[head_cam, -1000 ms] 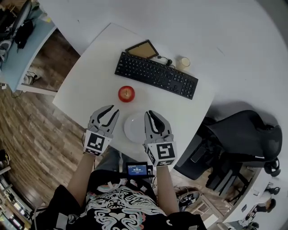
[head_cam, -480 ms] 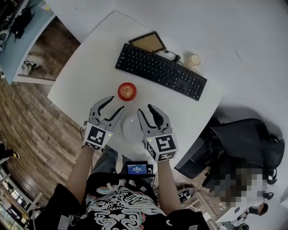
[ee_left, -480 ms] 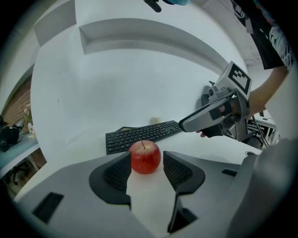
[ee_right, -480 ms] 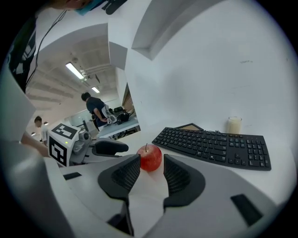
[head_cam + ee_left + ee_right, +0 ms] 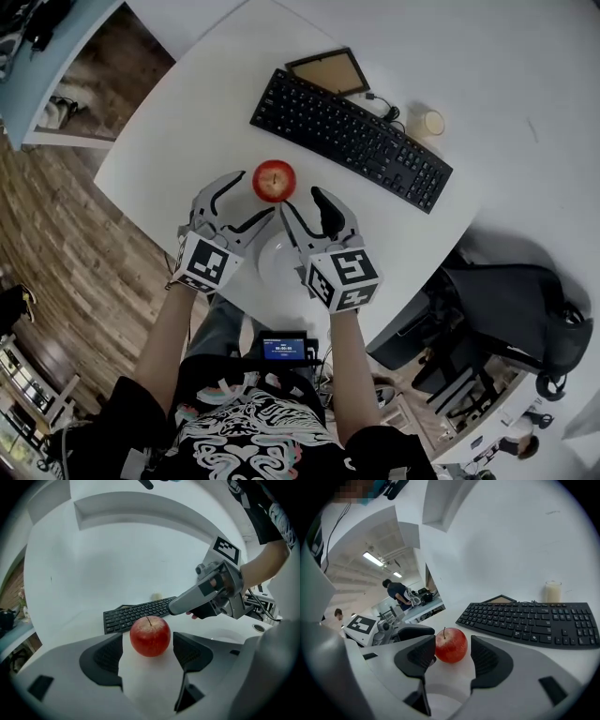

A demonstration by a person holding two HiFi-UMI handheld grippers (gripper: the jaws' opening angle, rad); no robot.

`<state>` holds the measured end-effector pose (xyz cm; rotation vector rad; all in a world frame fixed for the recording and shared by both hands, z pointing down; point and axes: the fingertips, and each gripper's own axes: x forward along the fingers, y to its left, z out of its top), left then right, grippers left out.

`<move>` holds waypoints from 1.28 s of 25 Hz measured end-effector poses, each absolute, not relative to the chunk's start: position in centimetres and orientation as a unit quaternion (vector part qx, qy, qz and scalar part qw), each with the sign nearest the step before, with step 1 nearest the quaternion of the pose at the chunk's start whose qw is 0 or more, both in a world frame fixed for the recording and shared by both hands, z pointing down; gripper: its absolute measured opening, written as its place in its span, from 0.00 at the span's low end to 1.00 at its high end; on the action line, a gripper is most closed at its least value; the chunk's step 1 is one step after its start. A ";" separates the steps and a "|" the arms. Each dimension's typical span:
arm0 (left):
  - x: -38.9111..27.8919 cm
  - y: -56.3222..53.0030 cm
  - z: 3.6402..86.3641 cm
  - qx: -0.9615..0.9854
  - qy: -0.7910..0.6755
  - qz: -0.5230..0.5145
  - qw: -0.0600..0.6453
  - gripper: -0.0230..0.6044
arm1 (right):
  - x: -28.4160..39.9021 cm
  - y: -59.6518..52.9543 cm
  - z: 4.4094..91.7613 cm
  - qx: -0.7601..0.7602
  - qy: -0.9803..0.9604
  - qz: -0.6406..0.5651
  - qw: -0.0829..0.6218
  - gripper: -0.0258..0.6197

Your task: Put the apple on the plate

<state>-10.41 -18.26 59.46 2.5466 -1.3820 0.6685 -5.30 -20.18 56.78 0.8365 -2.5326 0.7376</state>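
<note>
On the smooth white table, just beyond the round white plate, the glossy round red apple stood upright with its stem pointing up and no marked long axis. Your left gripper and right gripper had just been opening. Both grey pairs of jaws stood wide and held nothing, their ribbed dark pads clear of the apple.
</note>
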 end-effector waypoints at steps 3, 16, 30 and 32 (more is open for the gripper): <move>-10.4 -18.3 59.7 0.860 -0.451 0.223 0.085 0.56 | -6.6 -20.9 57.2 0.284 -0.901 0.263 0.197 0.40; -9.3 -19.1 60.6 0.869 -0.422 0.248 0.066 0.56 | -7.9 -20.6 59.0 0.249 -0.895 0.319 0.190 0.42; -9.1 -18.6 59.6 0.869 -0.421 0.256 0.055 0.56 | -7.6 -20.0 57.9 0.260 -0.900 0.291 0.196 0.42; -9.1 -18.3 58.9 0.869 -0.420 0.256 0.050 0.56 | -7.6 -19.6 57.3 0.261 -0.901 0.288 0.192 0.42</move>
